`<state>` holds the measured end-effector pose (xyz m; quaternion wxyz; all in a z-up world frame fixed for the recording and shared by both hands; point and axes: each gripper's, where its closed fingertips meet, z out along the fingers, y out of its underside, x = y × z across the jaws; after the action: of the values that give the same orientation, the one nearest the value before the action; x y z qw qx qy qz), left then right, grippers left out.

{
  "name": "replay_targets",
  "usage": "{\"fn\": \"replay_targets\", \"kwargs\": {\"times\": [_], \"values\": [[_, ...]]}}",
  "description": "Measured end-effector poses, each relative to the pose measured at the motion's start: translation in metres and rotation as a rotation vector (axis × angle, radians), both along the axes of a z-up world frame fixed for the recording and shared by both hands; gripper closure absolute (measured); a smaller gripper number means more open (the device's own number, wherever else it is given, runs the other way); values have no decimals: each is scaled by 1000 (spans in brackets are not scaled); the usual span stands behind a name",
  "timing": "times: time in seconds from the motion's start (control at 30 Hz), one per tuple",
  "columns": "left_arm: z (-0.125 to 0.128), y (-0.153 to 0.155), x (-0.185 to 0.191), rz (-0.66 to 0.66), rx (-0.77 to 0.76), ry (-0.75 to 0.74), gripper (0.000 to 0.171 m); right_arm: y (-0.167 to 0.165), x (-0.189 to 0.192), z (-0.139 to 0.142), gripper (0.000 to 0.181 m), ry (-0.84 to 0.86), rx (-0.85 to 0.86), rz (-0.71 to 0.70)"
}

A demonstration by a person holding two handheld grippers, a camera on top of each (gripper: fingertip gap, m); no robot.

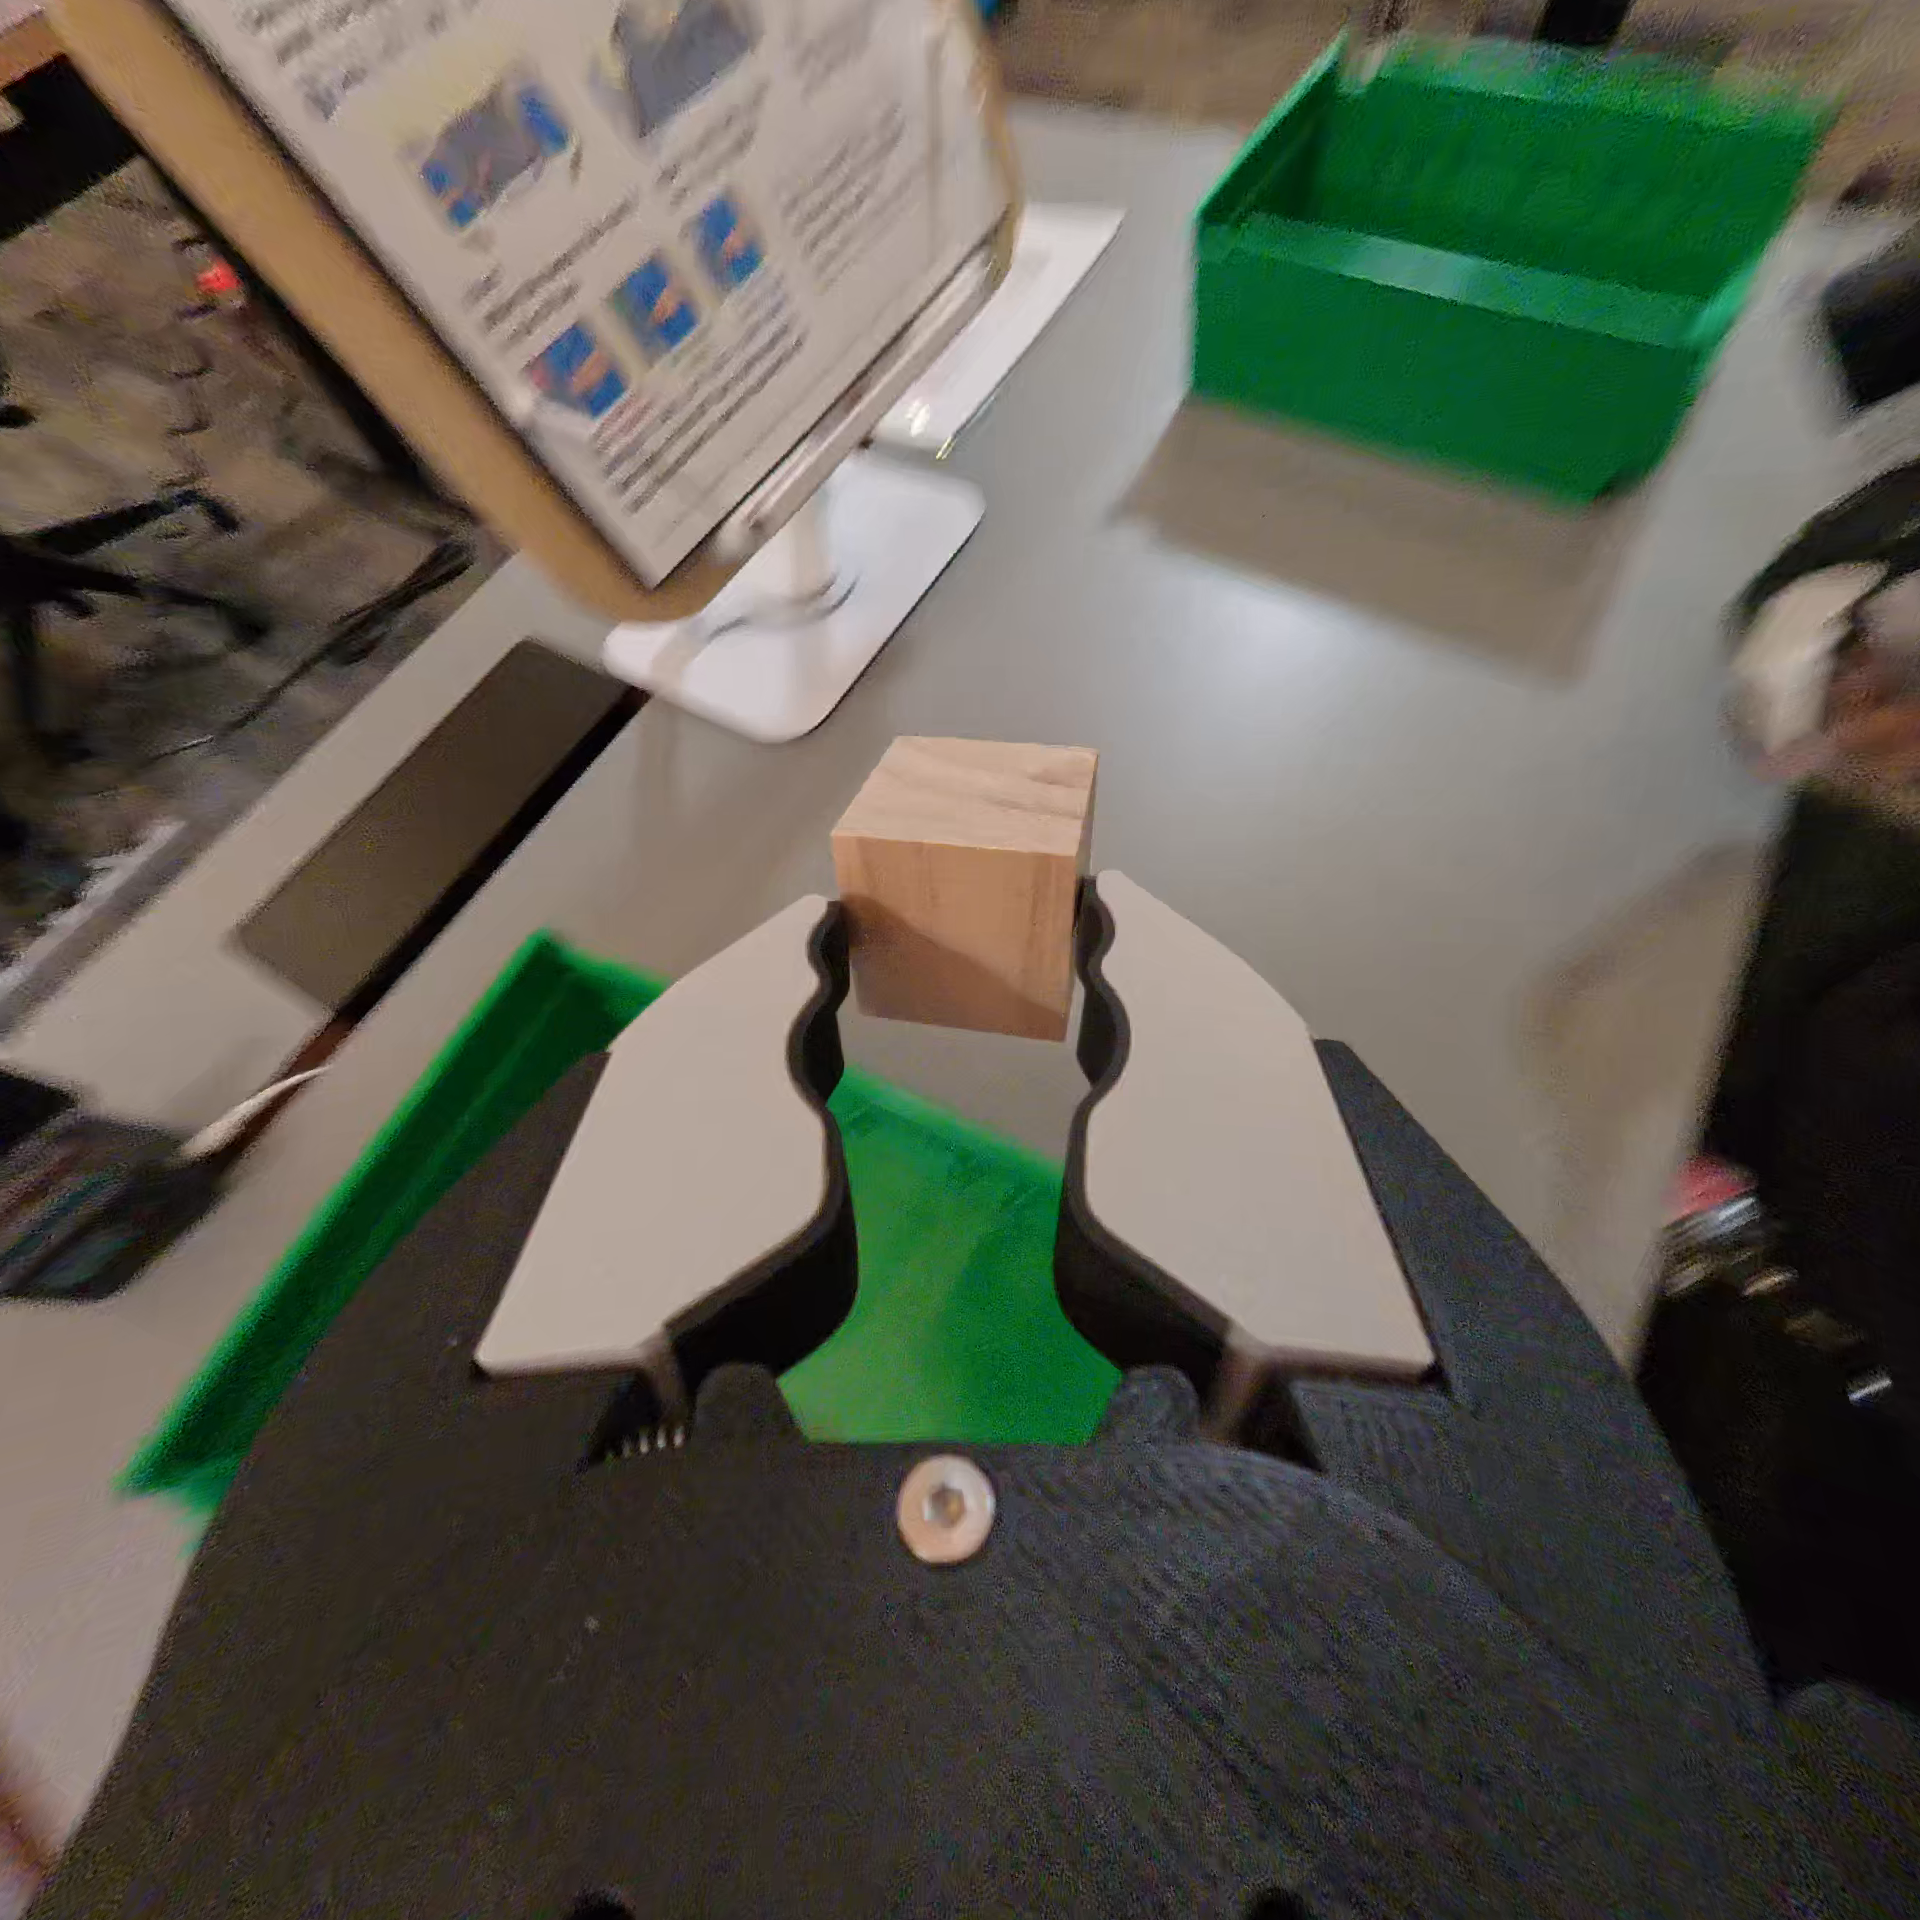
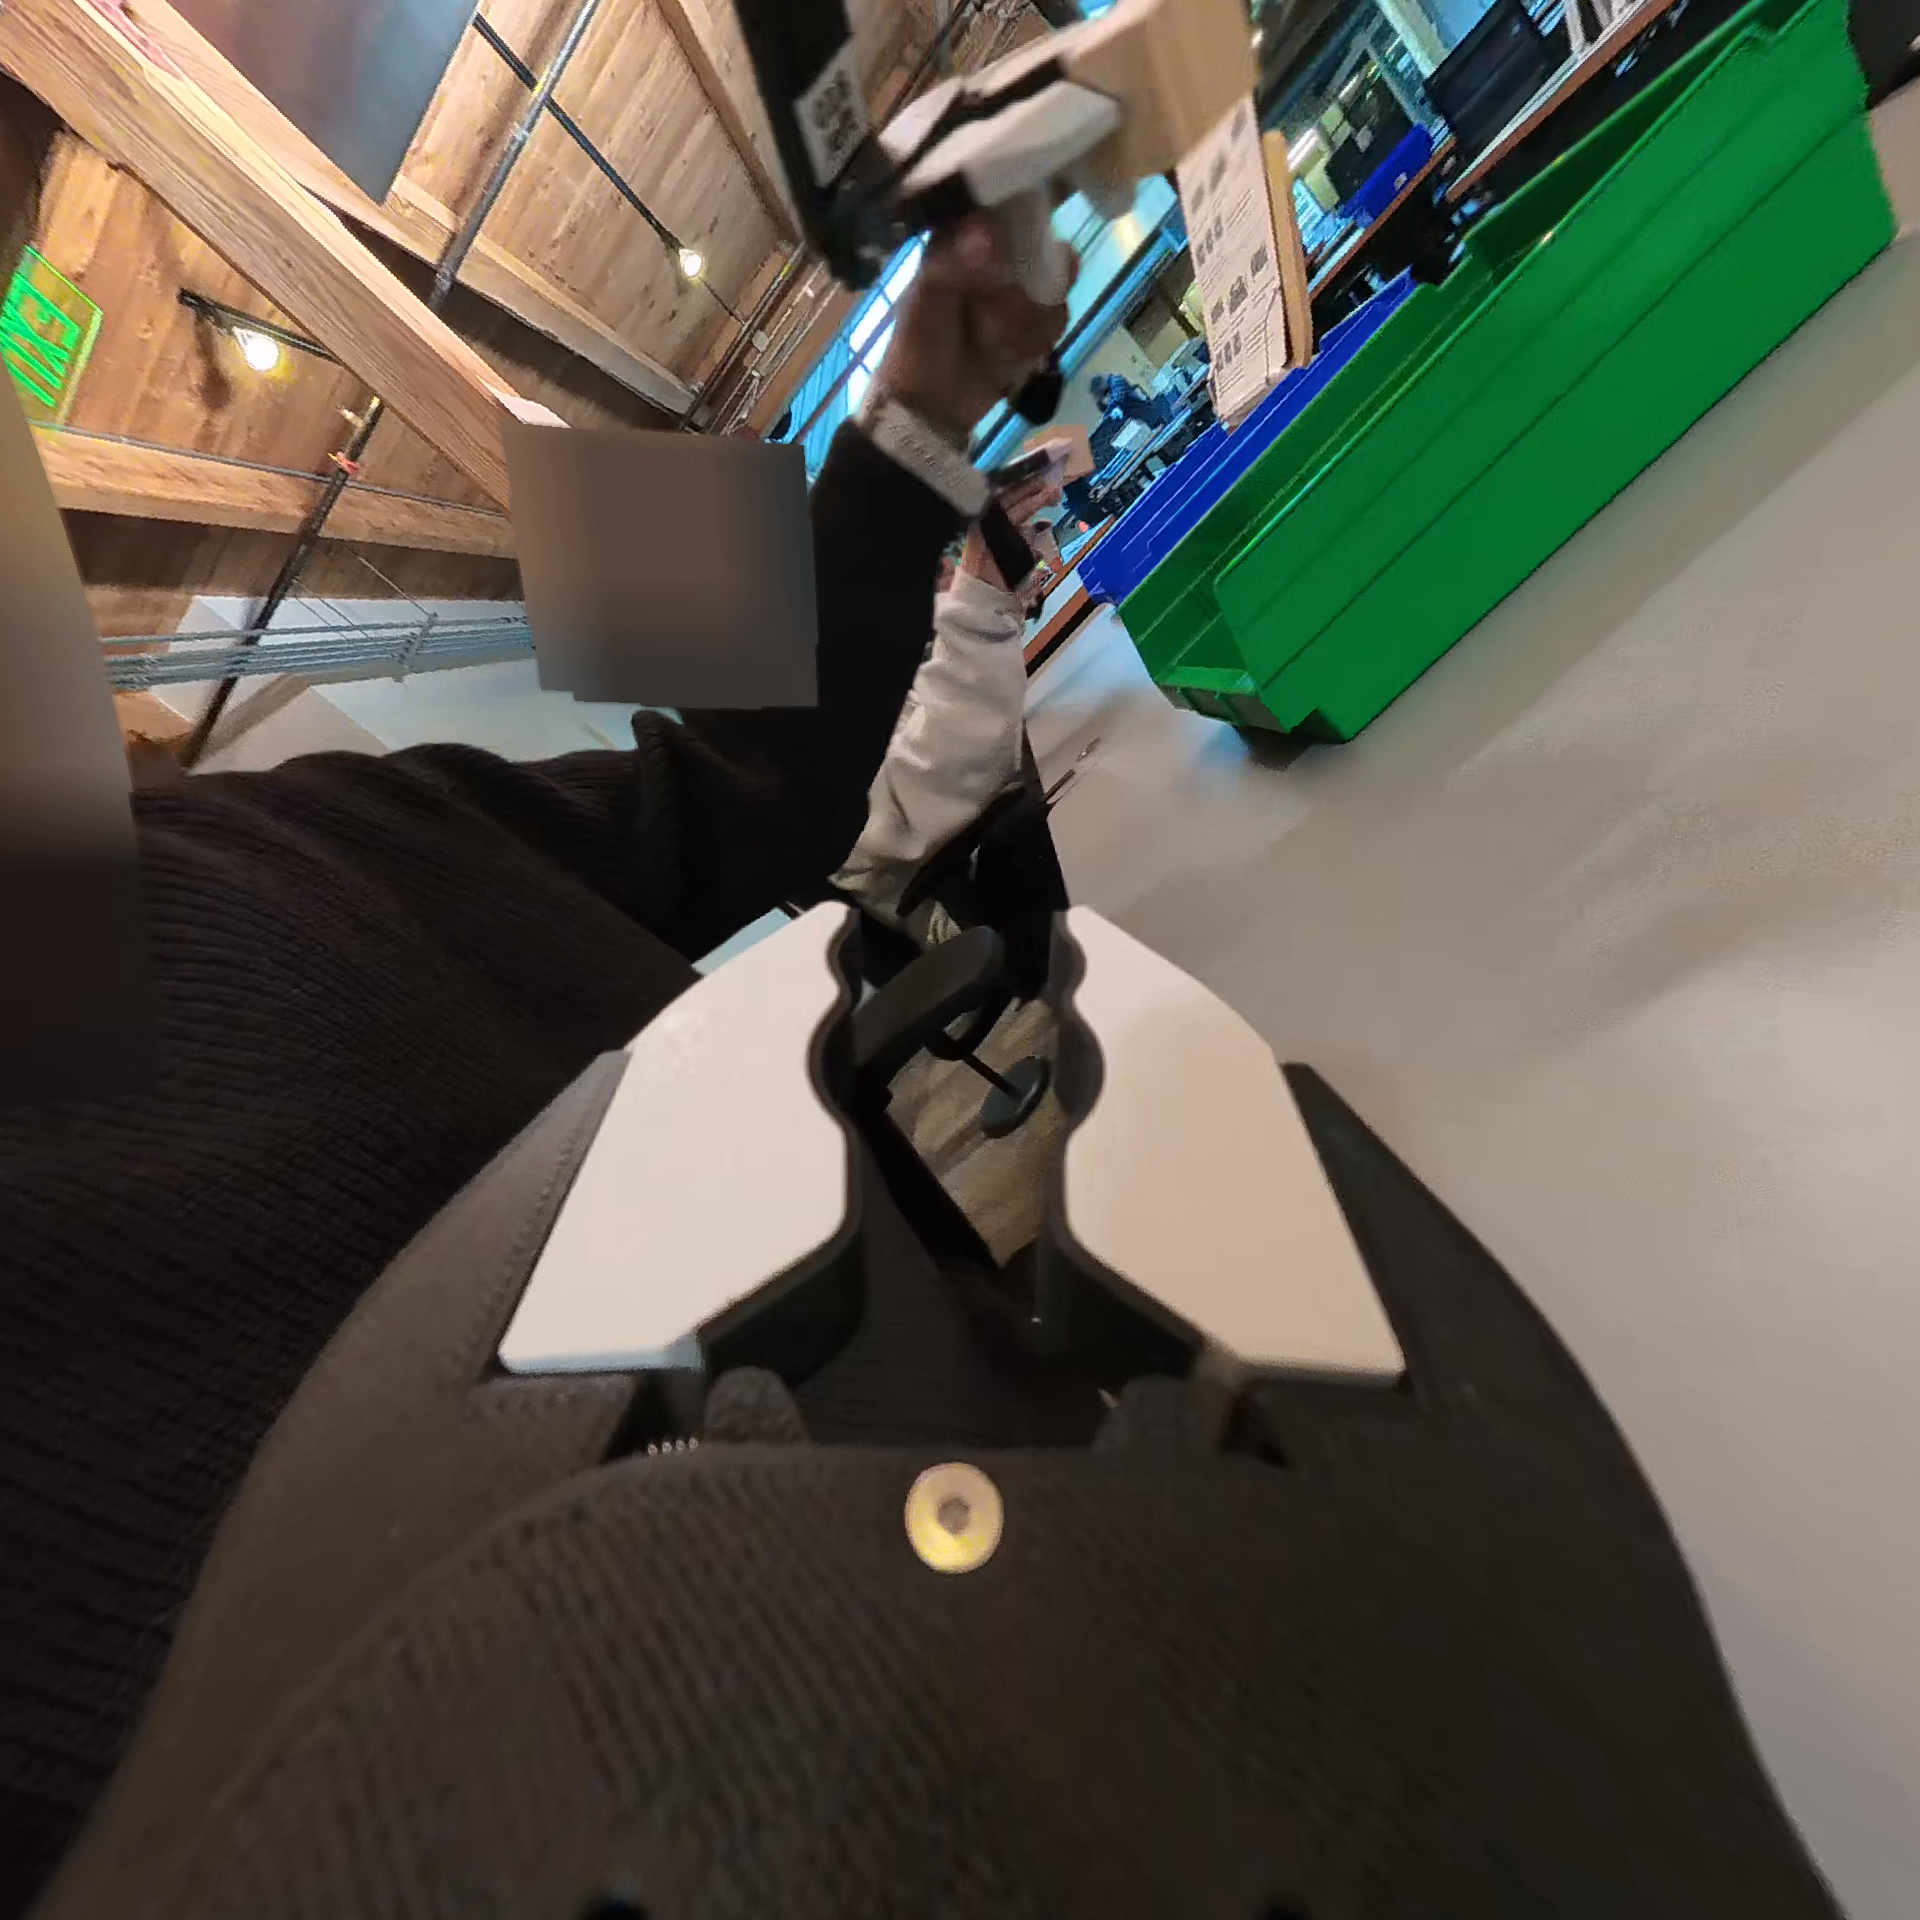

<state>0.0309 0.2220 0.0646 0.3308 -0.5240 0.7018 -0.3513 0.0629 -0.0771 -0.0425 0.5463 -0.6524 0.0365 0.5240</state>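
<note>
My left gripper [image 1: 961,902] is shut on a plain wooden cube [image 1: 966,821], with its two pale fingers pressing the cube's sides. It holds the cube in the air above a low green tray [image 1: 343,1195] on the grey table [image 1: 1299,790]. A deeper green box [image 1: 1455,343] stands farther off at the right. My right gripper [image 2: 956,935] is open and empty, tipped on its side low by the table edge and facing the person's dark sleeve [image 2: 364,987]. The left gripper [image 2: 1081,94] and its cube [image 2: 1174,73] also show at the top of the right wrist view.
A printed sign on a white stand [image 1: 800,613] rises at the back left of the table. A dark slot [image 1: 436,810] lies near the left edge. In the right wrist view, stacked green bins [image 2: 1507,468] and a blue bin [image 2: 1174,499] stand on the table. Dark gear [image 1: 1829,1143] sits at the right.
</note>
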Motion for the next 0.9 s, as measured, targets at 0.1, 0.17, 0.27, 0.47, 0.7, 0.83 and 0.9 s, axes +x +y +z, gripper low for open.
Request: {"fn": "replay_targets", "kwargs": {"times": [0.1, 0.17, 0.27, 0.47, 0.7, 0.83, 0.9], "values": [[15, -66, 11, -16, -234, -123, 128, 1, 9, 6, 145, -46, 33, -51], [7, -111, 17, -26, -388, -185, 128, 0, 16, 12, 143, -76, 66, -92], [-25, -175, 22, -39, -581, -218, 128, -2, 25, 17, 142, -146, 104, -156], [-111, -258, 26, -105, -780, -104, 128, -4, 27, 6, 138, -220, 72, -179], [-143, -274, 21, -181, -809, -4, 128, 4, 5, -31, 126, -351, -45, -103], [-152, -284, 19, -218, -862, 36, 128, 9, -2, -36, 127, -335, -61, -66], [-152, -287, 19, -235, -883, 39, 128, 8, -5, -43, 134, -322, -86, -29]]}}
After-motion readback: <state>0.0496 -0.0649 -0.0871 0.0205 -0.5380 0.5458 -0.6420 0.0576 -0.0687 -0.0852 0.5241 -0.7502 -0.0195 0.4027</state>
